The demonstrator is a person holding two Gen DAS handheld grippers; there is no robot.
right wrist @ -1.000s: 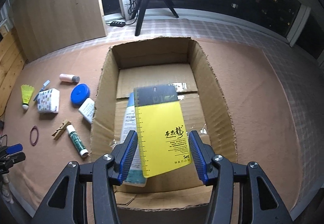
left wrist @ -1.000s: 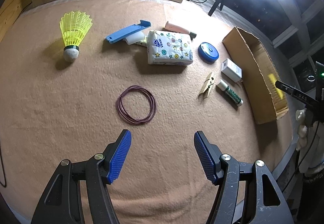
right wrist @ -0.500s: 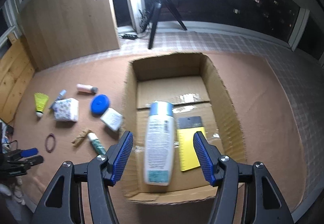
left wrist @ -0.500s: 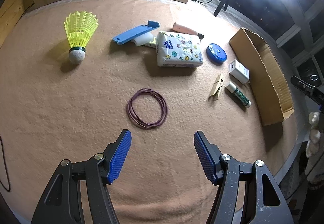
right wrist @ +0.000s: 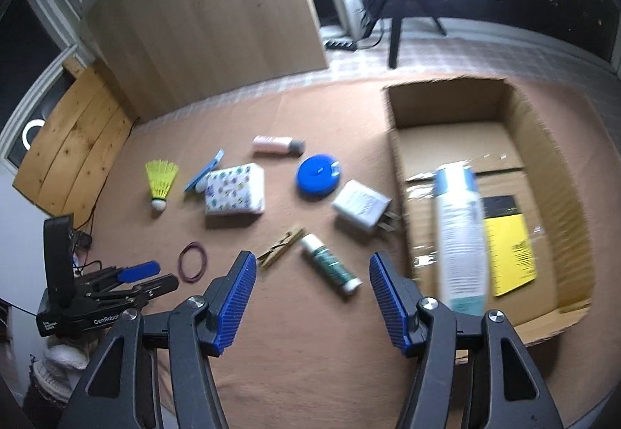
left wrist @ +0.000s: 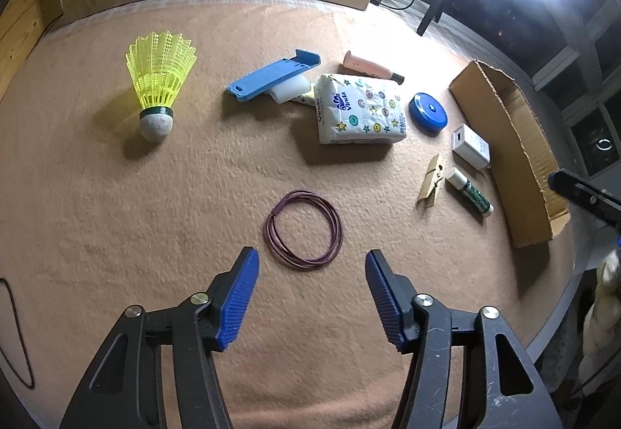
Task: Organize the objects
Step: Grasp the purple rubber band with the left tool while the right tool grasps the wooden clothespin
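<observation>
Swung right gripper (right wrist: 312,299) off cardboard box (right wrist: 543,142) toward loose clutter; yellow card (right wrist: 508,250) and white bottle (right wrist: 460,239) left lying inside box, dropped there as sorted. Jaws half-open, closing, nothing between. Green-capped tube (right wrist: 330,262) and clothespin (right wrist: 281,248) just ahead, probably next. Left gripper (left wrist: 310,297) hovering short of purple wire loop (left wrist: 304,229), jaws closing, empty.

one each — shuttlecock (left wrist: 157,87), tissue pack (left wrist: 359,111), wire coil (left wrist: 304,235), clothespin (left wrist: 431,182), blue disc (left wrist: 427,113), charger (left wrist: 470,146) (white), cardboard box (right wrist: 543,142) — two items inside.
</observation>
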